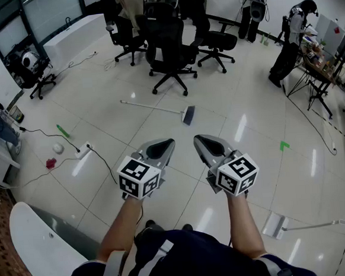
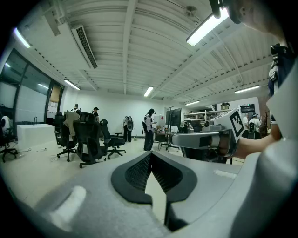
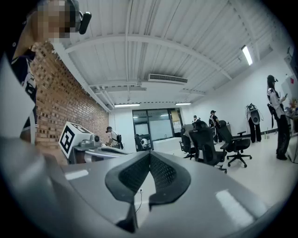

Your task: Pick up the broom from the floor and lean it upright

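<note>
Glossy white floor tiles [image 1: 248,122] fill our head view. The broom [image 1: 158,107] lies flat on them just above centre, below the black office chairs [image 1: 168,45]. Lower down, well apart from it, we hold the left gripper [image 1: 165,146] and right gripper [image 1: 201,141] side by side, both with jaws closed on nothing.

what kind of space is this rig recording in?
Looks like an open-plan office or lab: black office chairs clustered on glossy floor tiles, a person at a cluttered workbench, and cables trailing to a power strip.
</note>
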`<state>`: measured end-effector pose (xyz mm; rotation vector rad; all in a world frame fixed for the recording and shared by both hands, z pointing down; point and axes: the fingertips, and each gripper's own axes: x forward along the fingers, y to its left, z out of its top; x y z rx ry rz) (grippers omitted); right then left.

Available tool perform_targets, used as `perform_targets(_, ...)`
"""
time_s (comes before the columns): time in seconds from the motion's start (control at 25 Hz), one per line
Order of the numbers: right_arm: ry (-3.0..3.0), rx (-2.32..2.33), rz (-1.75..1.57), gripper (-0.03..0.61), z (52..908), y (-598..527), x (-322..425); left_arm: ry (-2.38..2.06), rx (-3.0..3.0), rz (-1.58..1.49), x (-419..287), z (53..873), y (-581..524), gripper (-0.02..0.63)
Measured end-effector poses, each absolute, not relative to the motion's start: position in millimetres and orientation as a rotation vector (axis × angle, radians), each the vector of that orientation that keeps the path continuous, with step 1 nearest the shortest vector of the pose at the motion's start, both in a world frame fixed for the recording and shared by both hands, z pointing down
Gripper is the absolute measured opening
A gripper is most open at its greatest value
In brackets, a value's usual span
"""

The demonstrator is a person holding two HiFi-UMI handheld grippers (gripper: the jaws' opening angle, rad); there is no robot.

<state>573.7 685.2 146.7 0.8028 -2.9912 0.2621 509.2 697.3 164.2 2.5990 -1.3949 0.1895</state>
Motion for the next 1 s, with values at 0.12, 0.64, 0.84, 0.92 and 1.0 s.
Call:
perform_targets(0.12, -2.997, 0.797, 0.269, 0.006, 149, 676, 581, -1.418, 2.584, 0.187, 512, 166, 690, 0.002)
perform_targets(0.64, -2.972, 0.778, 0.301, 0.006, 170, 608, 539, -1.444, 2.531, 0.169, 464, 190, 626, 0.0)
perform_targets(0.84, -2.928, 0.778, 0.291, 0.006, 176, 558, 488, -1.437, 2.532, 0.144, 411, 196, 573, 0.001)
perform_targets(0.92, -2.916, 0.774, 0.28, 0.006, 175, 537, 460, -1.441, 2.53, 0.125, 382, 197, 551, 0.0)
perform_targets(1.0, -2.907, 0.766, 0.284, 0.006, 176, 514, 432, -1.448, 2.517, 0.115, 354, 200, 528, 0.0)
